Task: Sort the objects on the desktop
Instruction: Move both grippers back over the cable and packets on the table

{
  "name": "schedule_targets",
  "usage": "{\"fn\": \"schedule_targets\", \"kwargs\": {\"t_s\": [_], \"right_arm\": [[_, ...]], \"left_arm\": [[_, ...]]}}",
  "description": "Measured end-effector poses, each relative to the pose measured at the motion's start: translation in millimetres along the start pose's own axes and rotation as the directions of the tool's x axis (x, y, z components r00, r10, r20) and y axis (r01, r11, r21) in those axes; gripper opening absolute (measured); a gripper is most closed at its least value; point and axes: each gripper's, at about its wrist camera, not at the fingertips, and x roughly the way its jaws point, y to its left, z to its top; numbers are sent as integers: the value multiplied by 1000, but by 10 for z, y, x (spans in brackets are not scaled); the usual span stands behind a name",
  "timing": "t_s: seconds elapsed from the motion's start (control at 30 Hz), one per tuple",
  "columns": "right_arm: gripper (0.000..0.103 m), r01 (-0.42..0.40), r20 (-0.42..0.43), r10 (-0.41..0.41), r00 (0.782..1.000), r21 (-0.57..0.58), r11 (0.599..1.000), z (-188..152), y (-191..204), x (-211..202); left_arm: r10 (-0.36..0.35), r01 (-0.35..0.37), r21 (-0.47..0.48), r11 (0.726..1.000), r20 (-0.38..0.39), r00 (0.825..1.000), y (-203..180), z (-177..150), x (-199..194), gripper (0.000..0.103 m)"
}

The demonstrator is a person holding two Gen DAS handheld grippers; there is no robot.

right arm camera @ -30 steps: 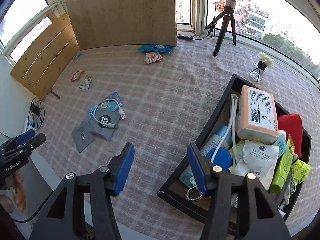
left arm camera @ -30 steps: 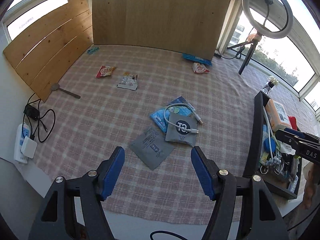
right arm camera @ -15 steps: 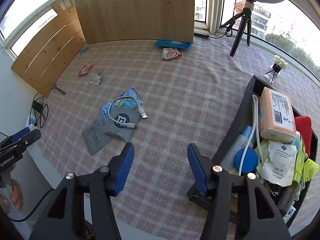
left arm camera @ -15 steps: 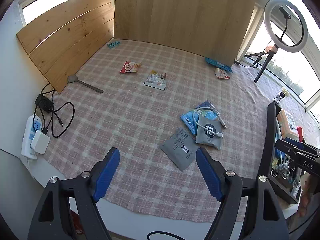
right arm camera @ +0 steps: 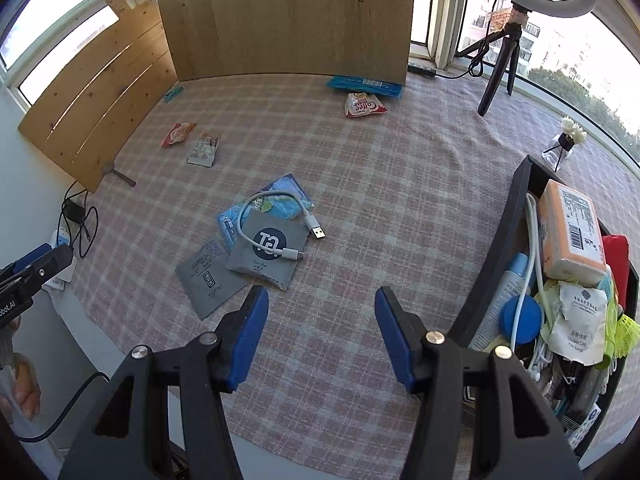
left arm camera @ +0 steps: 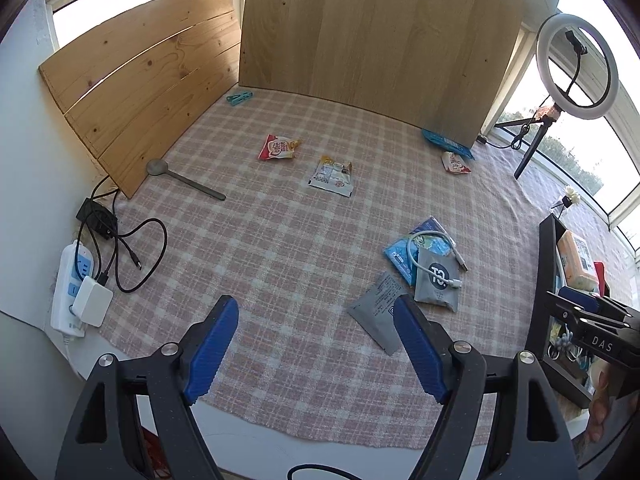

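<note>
Left claw (left arm camera: 314, 344): jaws spread wide, nothing between them, held above the near edge of the checked surface (left arm camera: 280, 240). Right claw (right arm camera: 320, 334): likewise spread and empty, above the same edge. Ahead of both lies a cluster: a white USB cable (right arm camera: 276, 220) looped over a grey pouch (right arm camera: 266, 254), which overlaps a blue packet (right arm camera: 280, 196); a second grey sachet (right arm camera: 208, 282) touches the pouch on its near side. To the right stands a black tray (right arm camera: 496, 248) packed with sorted items. Two snack sachets (left arm camera: 304, 160) and a spoon (left arm camera: 182, 180) lie farther off.
</note>
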Motion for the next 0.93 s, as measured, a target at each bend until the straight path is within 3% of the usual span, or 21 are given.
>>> {"fn": "schedule_targets", "kwargs": {"t_s": [0.33, 0.63, 0.83, 0.93], "right_arm": [[55, 24, -8, -24, 1000, 15, 1000, 6, 103, 76], [55, 35, -21, -35, 999, 22, 999, 25, 144, 181], [55, 36, -26, -35, 999, 20, 999, 54, 161, 222], [55, 39, -28, -38, 999, 19, 999, 67, 159, 234]], "left_arm": [[-10, 10, 4, 1000, -5, 1000, 84, 99, 64, 78], [-17, 17, 13, 1000, 49, 999, 92, 141, 34, 78], [-30, 35, -59, 998, 71, 997, 179, 178, 38, 79], [-39, 42, -32, 999, 90, 995, 138, 185, 9, 79]]}}
